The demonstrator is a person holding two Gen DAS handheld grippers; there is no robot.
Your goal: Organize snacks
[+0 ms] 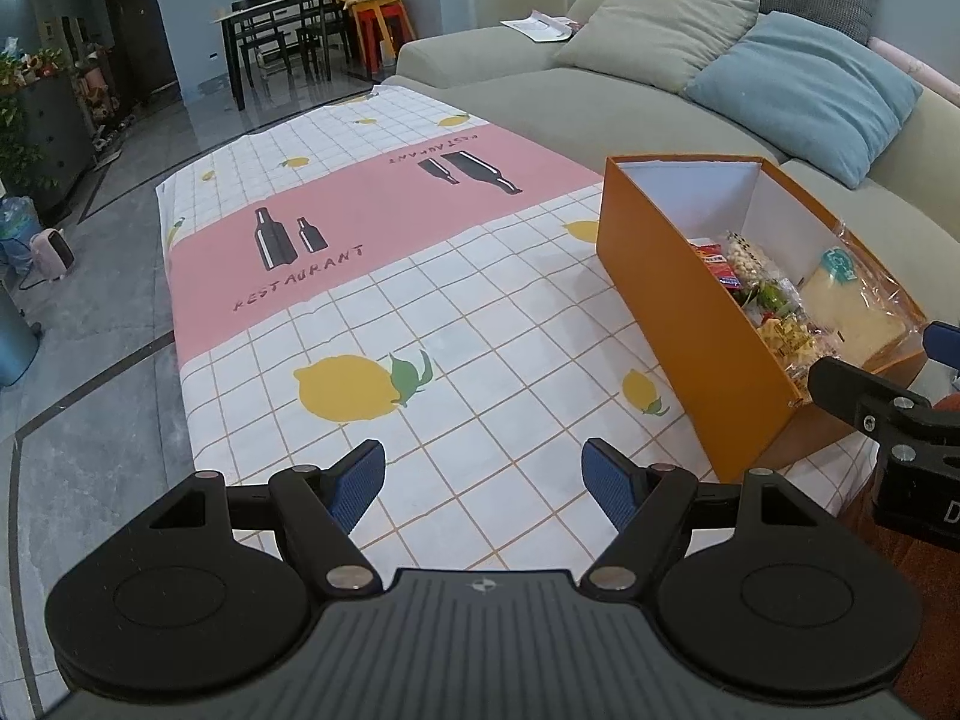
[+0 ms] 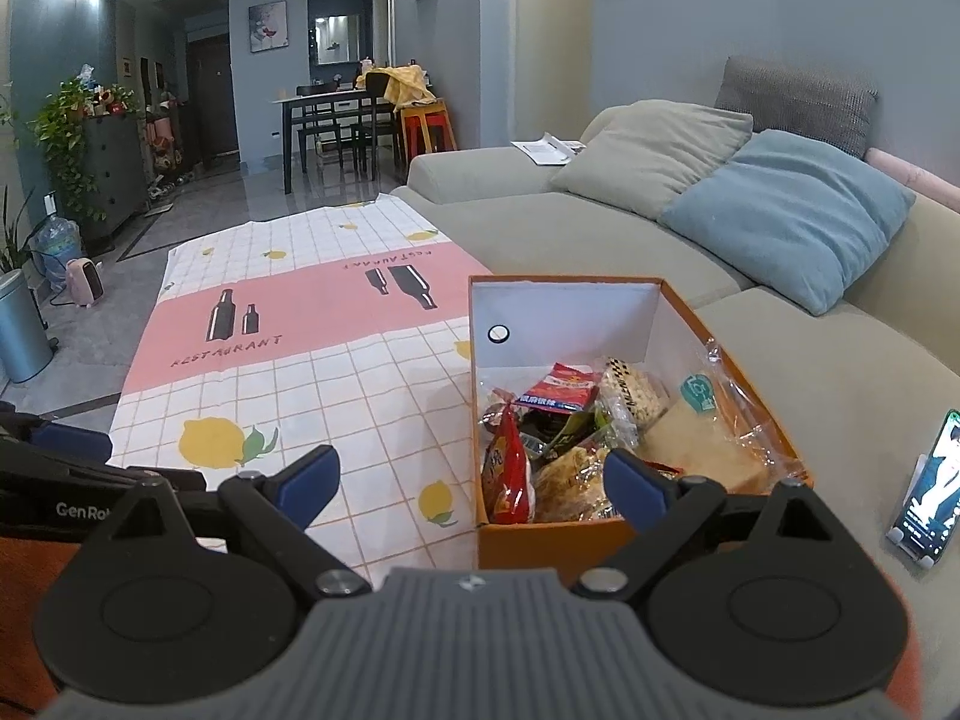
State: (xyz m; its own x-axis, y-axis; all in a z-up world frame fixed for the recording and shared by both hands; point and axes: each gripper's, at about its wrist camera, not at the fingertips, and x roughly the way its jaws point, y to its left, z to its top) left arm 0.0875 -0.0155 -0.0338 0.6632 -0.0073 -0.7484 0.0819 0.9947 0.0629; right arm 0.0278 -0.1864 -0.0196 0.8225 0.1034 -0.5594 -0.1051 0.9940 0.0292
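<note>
An orange cardboard box (image 1: 672,300) (image 2: 528,546) with a white inside stands at the table's right edge by the sofa. Several snack packets lie in its near half: a red bag (image 2: 507,474), a red-and-blue packet (image 2: 561,390), a clear bag of puffed pieces (image 2: 630,396) (image 1: 747,258) and wrapped bread (image 2: 708,450) (image 1: 852,312). My left gripper (image 1: 483,483) hovers open over the bare tablecloth, left of the box, nothing between its fingers. My right gripper (image 2: 471,483) is open just before the box's near end, holding nothing; part of it shows at the left wrist view's right edge.
The low table wears a checked tablecloth (image 1: 372,312) (image 2: 288,360) with lemons and a pink band. A grey-green sofa (image 2: 600,204) with beige and blue cushions (image 2: 786,210) runs along the right. A phone on a stand (image 2: 927,510) sits on the sofa seat. Floor lies left.
</note>
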